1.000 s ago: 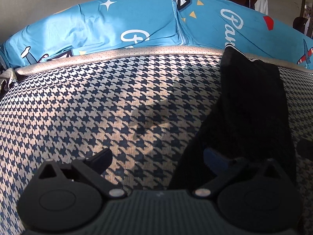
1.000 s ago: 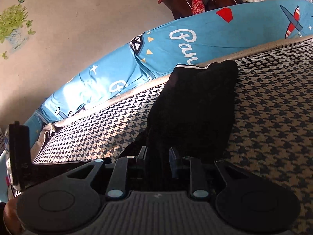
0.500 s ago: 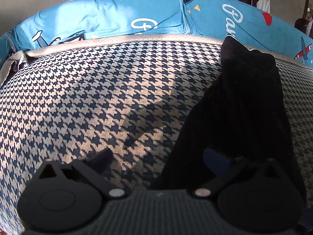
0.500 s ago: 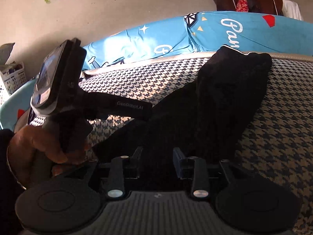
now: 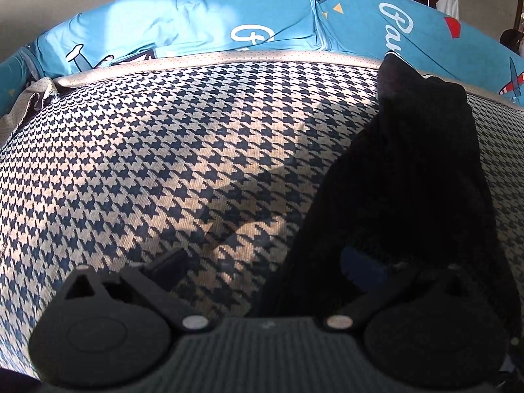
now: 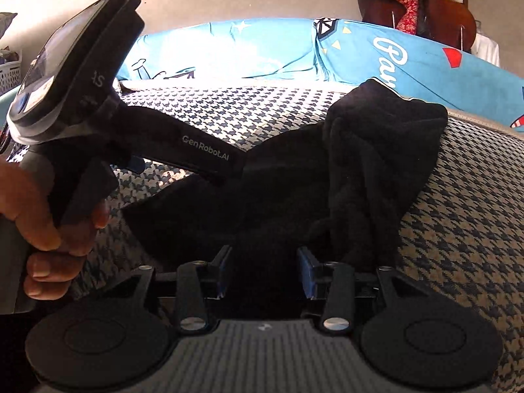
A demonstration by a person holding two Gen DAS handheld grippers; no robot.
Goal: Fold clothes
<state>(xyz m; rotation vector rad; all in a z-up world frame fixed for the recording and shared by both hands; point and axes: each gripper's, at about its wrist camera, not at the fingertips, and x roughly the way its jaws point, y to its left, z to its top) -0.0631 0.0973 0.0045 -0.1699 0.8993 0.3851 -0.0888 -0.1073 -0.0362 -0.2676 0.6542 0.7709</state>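
A black garment [image 5: 409, 163] lies bunched in a long strip on the houndstooth cover [image 5: 163, 163], reaching toward the far edge. My left gripper [image 5: 265, 262] is open wide, its right finger over the garment's near edge and its left finger over bare cover. In the right wrist view the same garment [image 6: 376, 163] runs away from my right gripper [image 6: 265, 271]. That gripper is open, with black cloth lying between its blue pads. A hand [image 6: 49, 222] holds the left tool's handle at the left.
Blue printed bedding [image 5: 196, 26] borders the far edge of the cover [image 6: 458, 245]. Behind it stand a plain wall and a wooden chair with a red cloth [image 6: 409, 9]. A white basket [image 6: 9, 75] sits at the far left.
My right gripper's fingers have spread apart and its view has swung left, bringing the hand-held left tool into sight. The left gripper stayed open and shifted slightly.
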